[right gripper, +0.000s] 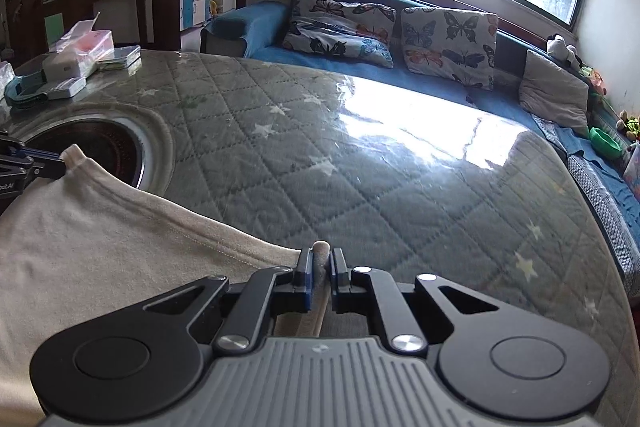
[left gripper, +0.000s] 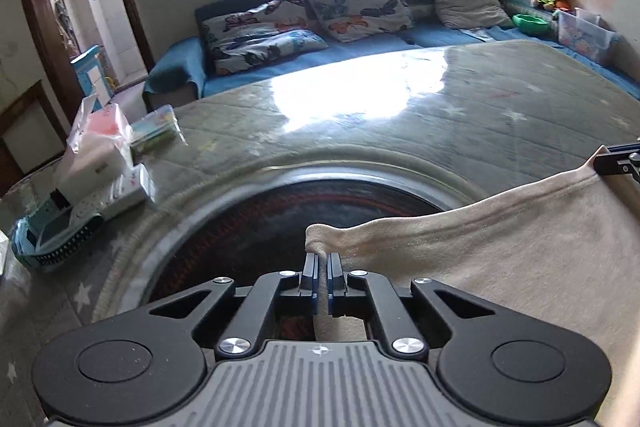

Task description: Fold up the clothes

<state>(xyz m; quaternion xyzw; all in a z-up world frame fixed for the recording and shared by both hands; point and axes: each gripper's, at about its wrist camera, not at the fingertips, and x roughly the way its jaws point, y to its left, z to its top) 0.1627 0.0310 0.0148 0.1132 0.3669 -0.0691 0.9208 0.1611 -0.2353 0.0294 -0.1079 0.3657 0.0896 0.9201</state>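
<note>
Two corners of the cream garment (right gripper: 92,251) — your left gripper (left gripper: 322,259) and right gripper (right gripper: 321,259) each pinch one above the quilted table (right gripper: 360,167).

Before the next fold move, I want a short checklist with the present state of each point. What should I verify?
1. Left gripper closed on a corner of the beige garment: ok.
2. Right gripper closed on the other corner: ok.
3. Hem stretched between both grippers, no heavy sag: ok.
4. Quilted table cover ahead free for laying down: ok.
5. Tissue box and boxes apart from the garment: ok.
6. Lower part of the garment hanging flat: cannot tell.
</note>
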